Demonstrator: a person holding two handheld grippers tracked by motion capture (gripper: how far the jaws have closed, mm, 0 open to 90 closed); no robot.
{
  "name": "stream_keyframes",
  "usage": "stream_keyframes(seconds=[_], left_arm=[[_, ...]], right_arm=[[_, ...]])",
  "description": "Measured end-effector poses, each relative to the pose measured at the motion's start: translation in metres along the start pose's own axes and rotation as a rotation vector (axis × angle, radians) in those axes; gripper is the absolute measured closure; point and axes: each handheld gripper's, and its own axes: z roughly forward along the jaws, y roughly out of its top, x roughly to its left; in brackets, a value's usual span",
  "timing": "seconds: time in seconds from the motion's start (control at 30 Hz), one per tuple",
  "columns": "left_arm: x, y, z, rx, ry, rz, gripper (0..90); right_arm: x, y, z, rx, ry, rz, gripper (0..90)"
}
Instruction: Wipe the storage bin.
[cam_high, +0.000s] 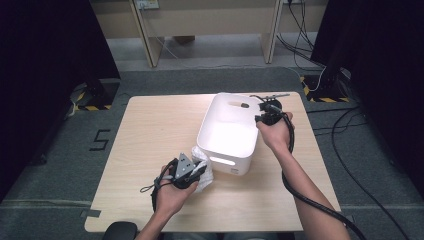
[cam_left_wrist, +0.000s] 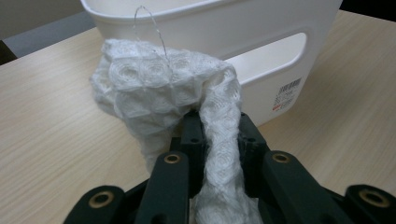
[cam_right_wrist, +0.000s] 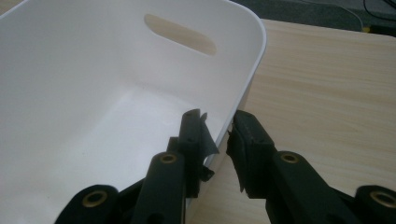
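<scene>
High view: the left tool (cam_high: 192, 171), low and left of centre, is clamped on a white cloth (cam_high: 205, 170) bunched just beside the near wall of the white bin (cam_high: 227, 150), apparently ready to lift it in. The right tool (cam_high: 267, 116) sits at the bin's right rim, likely steadying it.

Left gripper view: the cloth (cam_left_wrist: 159, 88) runs up between the jaws, pinched tight, its bulk draped ahead of the left tool (cam_left_wrist: 218, 135); the bin (cam_left_wrist: 261, 42) stands just behind on the bench (cam_left_wrist: 51, 130).

Right gripper view: the right tool (cam_right_wrist: 217, 135) straddles the bin wall (cam_right_wrist: 243, 79), one jaw inside, one outside, closing but not visibly pressing; the bin is empty.
</scene>
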Motion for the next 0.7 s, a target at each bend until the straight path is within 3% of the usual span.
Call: stream_keyframes(seconds=[0.23,0.33,0.43,0.5,0.7], left_arm=[[-0.002,-0.003,0.000,0.000,-0.008,-0.006,77.2],[-0.002,-0.003,-0.001,0.003,-0.008,-0.004,77.2],[-0.002,-0.002,-0.001,0.002,-0.007,-0.003,77.1],[-0.003,-0.002,-0.001,0.003,-0.005,-0.001,77.1],[-0.004,-0.003,-0.004,0.000,0.013,0.006,77.2]], right_arm=[[0.004,-0.004,0.002,-0.021,0.041,-0.069,70.3],[0.003,-0.009,-0.002,-0.014,0.075,-0.054,61.1],[0.003,-0.013,-0.010,-0.010,0.065,-0.041,56.5],[0.004,-0.016,-0.015,-0.010,0.066,-0.028,56.4],[0.014,-0.022,-0.019,0.018,0.079,-0.059,65.6]])
